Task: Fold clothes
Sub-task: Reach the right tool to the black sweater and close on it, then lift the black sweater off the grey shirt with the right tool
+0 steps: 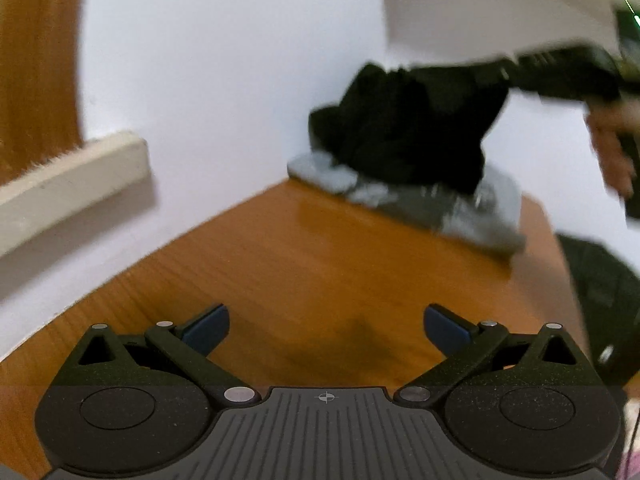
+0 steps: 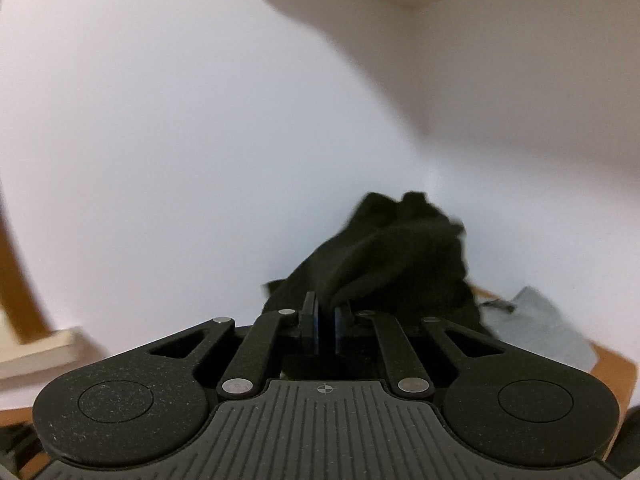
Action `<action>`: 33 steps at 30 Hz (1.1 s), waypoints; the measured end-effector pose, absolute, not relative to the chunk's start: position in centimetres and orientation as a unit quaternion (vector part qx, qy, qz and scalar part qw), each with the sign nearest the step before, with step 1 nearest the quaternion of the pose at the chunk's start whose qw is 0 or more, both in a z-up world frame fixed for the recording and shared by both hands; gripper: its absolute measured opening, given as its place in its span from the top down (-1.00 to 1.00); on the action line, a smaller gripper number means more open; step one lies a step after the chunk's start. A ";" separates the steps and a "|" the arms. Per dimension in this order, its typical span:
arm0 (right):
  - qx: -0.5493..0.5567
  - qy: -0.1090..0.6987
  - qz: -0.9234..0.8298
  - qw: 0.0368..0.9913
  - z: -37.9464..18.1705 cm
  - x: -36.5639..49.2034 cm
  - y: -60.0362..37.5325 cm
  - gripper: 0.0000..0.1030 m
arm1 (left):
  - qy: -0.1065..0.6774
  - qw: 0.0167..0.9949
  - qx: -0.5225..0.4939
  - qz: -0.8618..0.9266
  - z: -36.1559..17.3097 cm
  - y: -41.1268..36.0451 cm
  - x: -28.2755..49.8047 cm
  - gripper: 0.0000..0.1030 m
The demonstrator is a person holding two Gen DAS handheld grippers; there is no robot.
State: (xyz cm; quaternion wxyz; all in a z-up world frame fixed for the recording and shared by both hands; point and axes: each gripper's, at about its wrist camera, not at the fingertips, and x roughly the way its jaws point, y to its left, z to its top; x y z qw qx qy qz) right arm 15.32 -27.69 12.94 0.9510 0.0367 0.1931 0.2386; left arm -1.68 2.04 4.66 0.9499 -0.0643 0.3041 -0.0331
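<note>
A black garment (image 1: 408, 128) hangs in the air above a grey folded garment (image 1: 452, 208) at the far corner of the wooden table (image 1: 300, 264). My right gripper (image 1: 508, 70) comes in from the right in the left wrist view and holds the black garment's top. In the right wrist view my right gripper (image 2: 325, 322) is shut on the black garment (image 2: 392, 252), which bunches in front of the pads. My left gripper (image 1: 326, 326) is open and empty, low over the bare table, well short of both garments.
White walls meet behind the garments. A pale ledge (image 1: 72, 184) juts from the left wall. A white shelf (image 1: 500, 4) hangs above the corner. A dark green cloth (image 1: 600, 300) lies at the right table edge. The grey garment also shows in the right wrist view (image 2: 536, 324).
</note>
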 end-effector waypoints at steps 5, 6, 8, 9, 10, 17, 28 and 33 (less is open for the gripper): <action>0.051 0.234 0.332 0.912 12.3 9.5 -27.6 0.84 | 0.275 0.958 -0.071 -0.028 7.5 2.9 -3.6 -1.00; 0.042 0.249 0.348 0.903 11.8 8.7 -27.4 0.84 | 0.268 0.960 -0.073 -0.029 7.9 3.2 -4.0 -1.00; 0.014 0.267 0.341 0.901 10.7 7.6 -27.3 0.79 | 0.266 0.960 -0.078 -0.030 8.0 3.7 -4.6 -1.00; 0.018 0.271 0.337 0.902 10.6 7.4 -28.0 0.76 | 0.268 0.960 -0.080 -0.031 7.9 4.1 -4.7 -1.00; 0.022 0.275 0.332 0.902 10.4 7.2 -28.6 0.68 | 0.271 0.959 -0.079 -0.033 7.5 4.3 -4.9 -1.00; 0.031 0.248 0.282 0.926 12.2 6.5 -32.0 0.14 | 0.292 0.954 -0.072 -0.007 5.2 5.9 -5.2 -1.00; 0.047 0.287 0.165 0.943 10.0 14.3 -26.6 -0.09 | 0.305 0.950 -0.063 -0.005 4.2 6.4 -5.2 -1.00; 0.114 0.286 0.105 0.945 8.6 18.1 -28.7 -0.35 | 0.309 0.948 -0.072 -0.010 4.1 6.6 -5.4 -1.00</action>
